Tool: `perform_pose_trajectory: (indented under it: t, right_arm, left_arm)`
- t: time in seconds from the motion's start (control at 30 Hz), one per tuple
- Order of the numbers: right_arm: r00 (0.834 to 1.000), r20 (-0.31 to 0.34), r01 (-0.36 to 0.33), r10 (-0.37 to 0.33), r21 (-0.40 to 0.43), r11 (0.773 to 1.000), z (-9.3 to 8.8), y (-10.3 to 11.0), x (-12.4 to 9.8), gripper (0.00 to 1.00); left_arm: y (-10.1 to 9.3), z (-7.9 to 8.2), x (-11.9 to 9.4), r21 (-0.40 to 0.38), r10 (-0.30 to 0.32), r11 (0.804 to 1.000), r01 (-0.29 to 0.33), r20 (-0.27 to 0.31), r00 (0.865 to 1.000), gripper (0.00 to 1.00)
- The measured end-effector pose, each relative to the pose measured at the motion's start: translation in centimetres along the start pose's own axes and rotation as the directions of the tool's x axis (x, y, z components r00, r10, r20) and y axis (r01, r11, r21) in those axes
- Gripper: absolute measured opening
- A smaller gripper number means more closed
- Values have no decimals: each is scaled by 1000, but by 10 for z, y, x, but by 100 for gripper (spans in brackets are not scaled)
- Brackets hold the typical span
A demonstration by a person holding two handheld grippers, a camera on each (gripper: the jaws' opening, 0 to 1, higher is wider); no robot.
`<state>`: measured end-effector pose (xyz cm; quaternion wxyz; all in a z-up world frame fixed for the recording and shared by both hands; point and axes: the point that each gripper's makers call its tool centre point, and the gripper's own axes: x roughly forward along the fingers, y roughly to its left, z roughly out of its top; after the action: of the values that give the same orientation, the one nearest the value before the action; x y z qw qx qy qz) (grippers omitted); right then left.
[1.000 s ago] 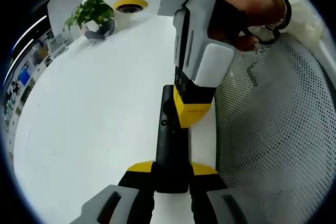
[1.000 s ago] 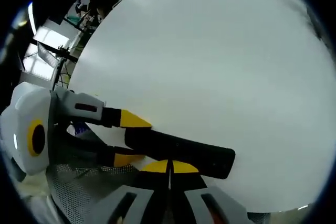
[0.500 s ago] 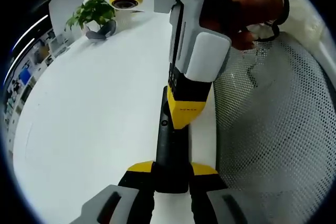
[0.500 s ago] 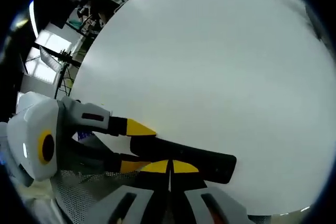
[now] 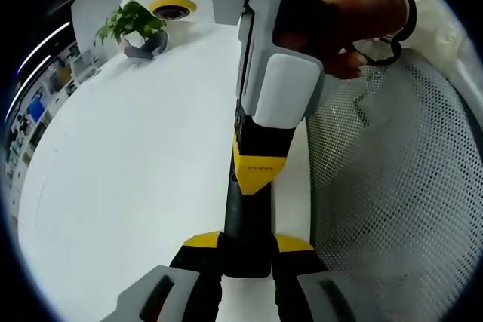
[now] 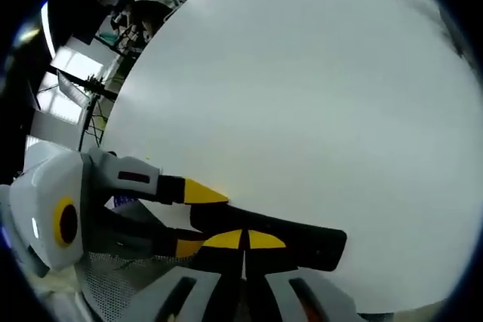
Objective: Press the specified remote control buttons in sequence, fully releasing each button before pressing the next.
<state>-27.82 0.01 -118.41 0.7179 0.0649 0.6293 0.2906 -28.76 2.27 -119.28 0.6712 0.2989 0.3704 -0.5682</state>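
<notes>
Right gripper [image 5: 256, 175] now lower along gripped remote [image 5: 245, 239].

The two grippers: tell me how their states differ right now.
The left gripper is shut on the near end of the black remote, holding it over the white table; the right gripper has its yellow tips closed together with nothing between them. The left grips the remote's sides, while the right points its tips down at the remote's top face. Both have yellow-tipped black fingers on white bodies.
</notes>
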Motion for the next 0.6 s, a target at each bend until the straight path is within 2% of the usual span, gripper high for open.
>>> perform_pose_trajectory:
  t: [0.43,0.6]
  right_arm:
    - [1000,16,22,-22,-30,999,0,-1,3,0]
    - [1000,5,-11,11,16,1000,1,-3,3,0]
  left_arm:
    - [0,0,0,4,-4,1000,4,2,1000,24]
    - [0,0,0,8,-6,1000,6,-1,1000,24]
